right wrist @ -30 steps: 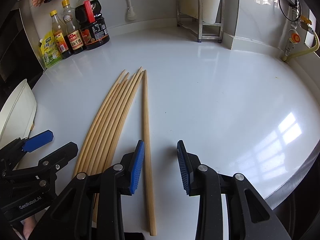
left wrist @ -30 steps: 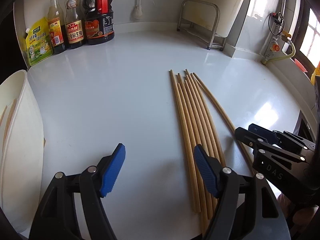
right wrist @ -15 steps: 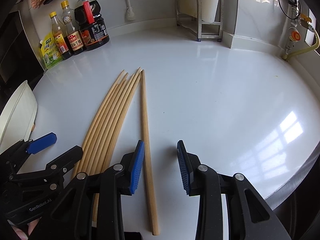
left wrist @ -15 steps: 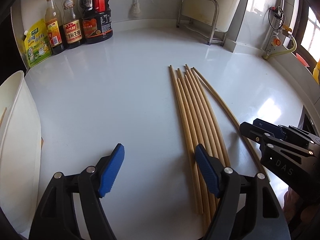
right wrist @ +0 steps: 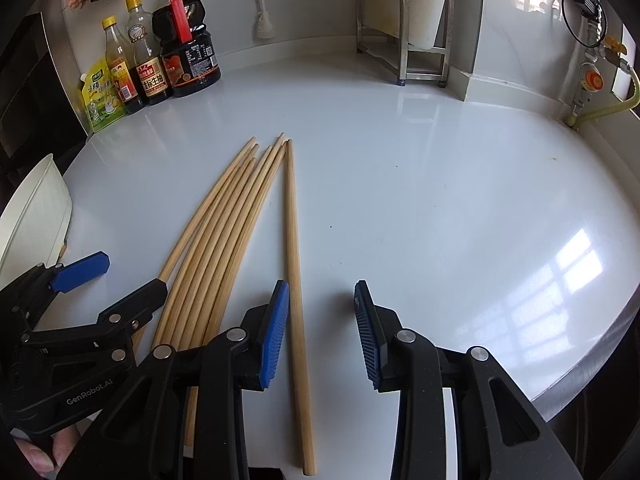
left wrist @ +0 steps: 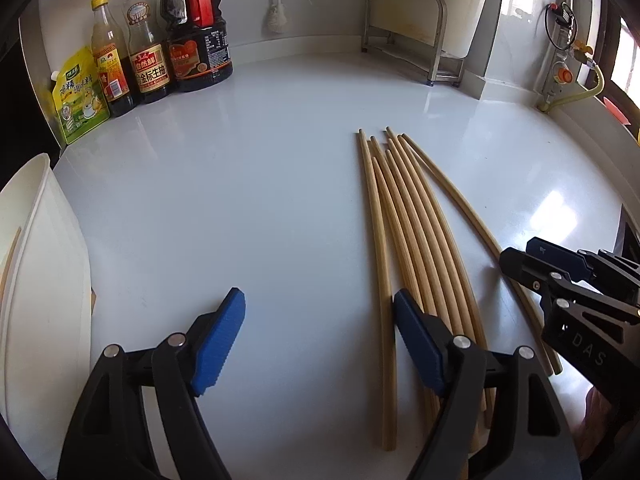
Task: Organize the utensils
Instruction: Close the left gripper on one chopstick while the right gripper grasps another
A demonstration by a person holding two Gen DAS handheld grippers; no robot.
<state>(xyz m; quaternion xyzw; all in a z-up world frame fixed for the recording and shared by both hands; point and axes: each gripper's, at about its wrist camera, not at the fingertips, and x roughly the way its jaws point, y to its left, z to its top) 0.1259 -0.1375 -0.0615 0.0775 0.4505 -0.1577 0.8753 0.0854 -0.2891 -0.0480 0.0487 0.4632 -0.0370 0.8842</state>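
Observation:
Several long bamboo chopsticks (left wrist: 408, 216) lie side by side on the white counter, also in the right wrist view (right wrist: 228, 220). One chopstick (right wrist: 294, 264) lies apart at the right of the bundle, and runs between the jaws of my open right gripper (right wrist: 320, 328), close to its left pad. My left gripper (left wrist: 320, 336) is open and empty, with its right pad at the bundle's left edge. A white holder (left wrist: 36, 280) with chopsticks inside stands at the left, also in the right wrist view (right wrist: 36, 216).
Sauce bottles (left wrist: 160, 48) and a yellow pouch (left wrist: 78, 96) stand at the back left by the wall. A metal rack (left wrist: 408, 28) with a white board stands at the back. A gas hose (right wrist: 600, 108) runs at the right. The counter's front edge (right wrist: 592, 368) is near on the right.
Both grippers have shifted slightly. The single chopstick now lies between the right jaws, beside the left pad. The chopsticks have not moved.

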